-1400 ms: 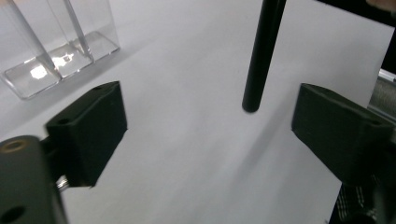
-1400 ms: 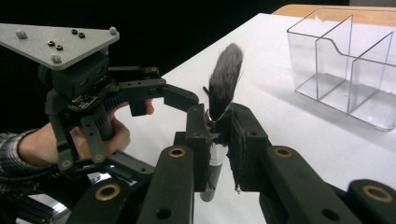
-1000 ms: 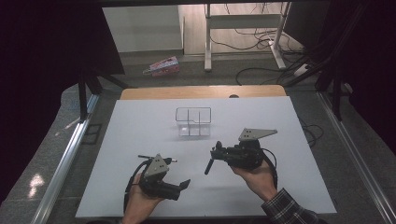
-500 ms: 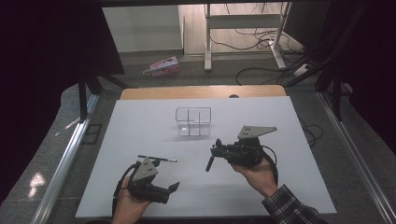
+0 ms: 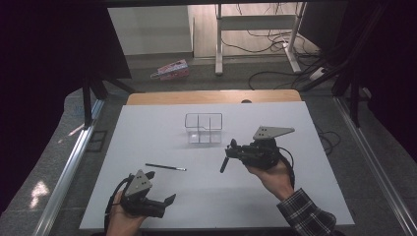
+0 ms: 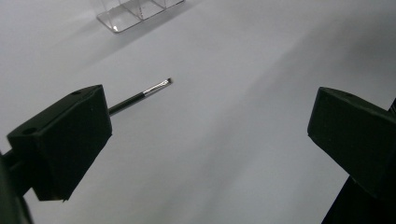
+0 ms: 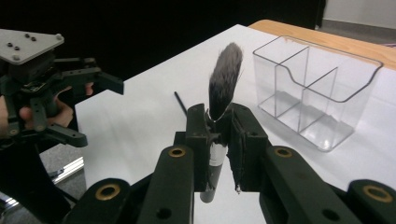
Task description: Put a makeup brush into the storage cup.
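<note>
Overhead, white table (image 5: 295,196), cabled floor (image 5: 275,73) beyond; left gripper (image 5: 160,189) fingers spread, right gripper (image 5: 229,153) fingers clamping fluffy brush (image 7: 224,84).

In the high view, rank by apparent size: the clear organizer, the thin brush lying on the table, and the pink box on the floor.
1. clear organizer
2. thin brush and pink box: similar in length; the box is wider but farther off, so unranked.

high: above, forward-down | claw views: low, close | shared: clear organizer (image 5: 204,129), thin brush (image 5: 165,167)
</note>
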The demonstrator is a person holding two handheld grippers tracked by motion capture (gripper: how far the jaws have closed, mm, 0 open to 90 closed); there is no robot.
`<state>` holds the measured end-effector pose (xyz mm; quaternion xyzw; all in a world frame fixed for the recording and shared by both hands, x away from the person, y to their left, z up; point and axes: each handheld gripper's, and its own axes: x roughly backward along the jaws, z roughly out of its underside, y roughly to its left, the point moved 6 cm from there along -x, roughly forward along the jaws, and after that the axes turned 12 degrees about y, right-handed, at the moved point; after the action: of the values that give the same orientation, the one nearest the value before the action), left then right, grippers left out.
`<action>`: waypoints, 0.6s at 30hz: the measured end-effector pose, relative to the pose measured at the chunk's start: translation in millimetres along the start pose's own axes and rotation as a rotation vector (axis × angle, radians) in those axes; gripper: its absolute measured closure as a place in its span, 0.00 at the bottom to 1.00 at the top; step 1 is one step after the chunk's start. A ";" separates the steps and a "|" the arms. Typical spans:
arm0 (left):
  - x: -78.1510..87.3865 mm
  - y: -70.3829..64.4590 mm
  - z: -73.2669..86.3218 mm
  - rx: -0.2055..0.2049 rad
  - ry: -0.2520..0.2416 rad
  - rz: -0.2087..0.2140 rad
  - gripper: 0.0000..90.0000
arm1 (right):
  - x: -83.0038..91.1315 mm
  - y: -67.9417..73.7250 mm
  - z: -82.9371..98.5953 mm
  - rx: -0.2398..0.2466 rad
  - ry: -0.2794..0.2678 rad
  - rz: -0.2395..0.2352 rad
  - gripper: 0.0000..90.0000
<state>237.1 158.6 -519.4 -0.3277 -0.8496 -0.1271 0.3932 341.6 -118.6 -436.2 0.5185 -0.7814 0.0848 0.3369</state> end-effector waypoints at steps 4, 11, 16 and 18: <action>3.4 3.6 4.5 0.009 -0.006 -0.013 0.00 | -0.8 -4.4 -2.4 -0.004 -0.004 0.008 0.87; 11.9 10.0 13.1 0.026 -0.024 -0.031 0.01 | 0.6 -11.2 -9.2 -0.003 -0.011 0.023 0.87; 17.1 13.7 19.0 0.035 -0.029 -0.061 0.01 | 1.3 -15.8 -12.9 -0.013 -0.016 0.029 0.87; 19.2 14.9 21.2 0.043 -0.033 -0.062 0.01 | 0.9 -18.4 -15.2 -0.016 -0.025 0.031 0.87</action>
<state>225.3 188.6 -519.6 -0.2949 -0.8682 -0.1155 0.3820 364.0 -120.2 -428.1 0.5044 -0.7942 0.0774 0.3299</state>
